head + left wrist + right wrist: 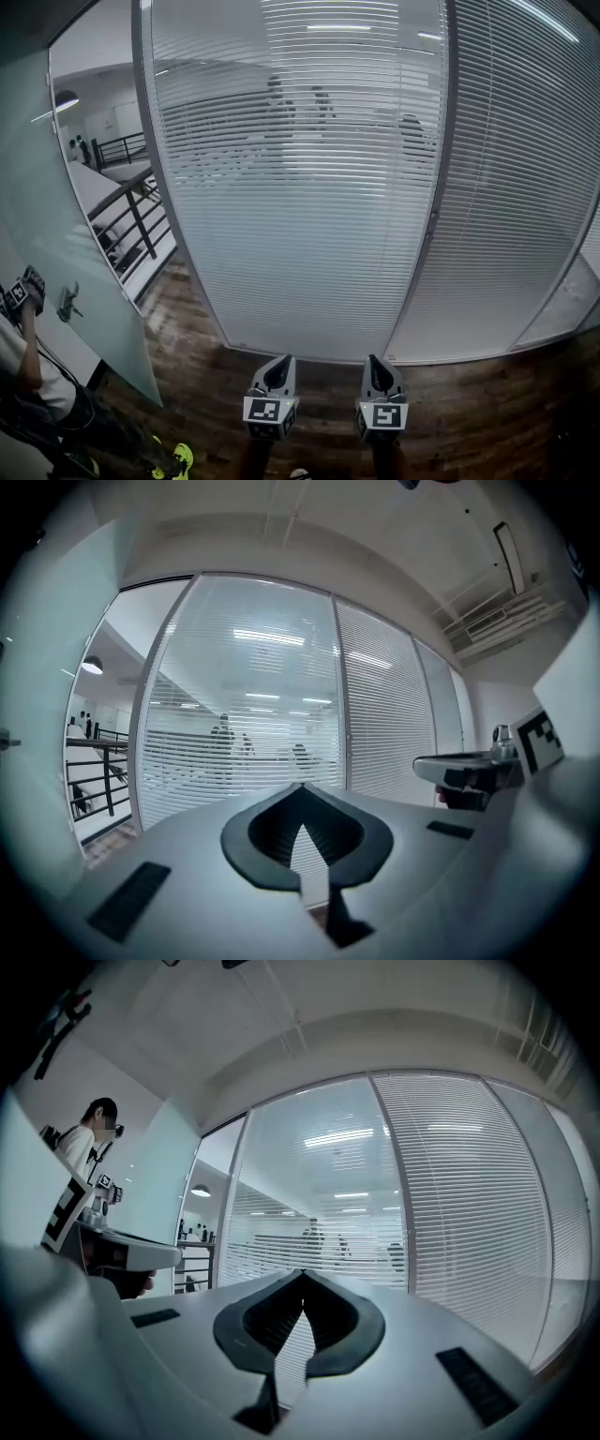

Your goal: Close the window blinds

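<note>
While the window blinds [300, 187] hang ahead, well apart from both grippers, their thin slats look light and easily kinked; no cord or wand shows. On the left gripper [277, 367] and right gripper [378, 367] the fingers are together, empty. A person [28, 370] stands left by a glass door [66, 187], out of the way.

No legible text, brand or number anywhere — only patterned square markers [263, 410].
</note>
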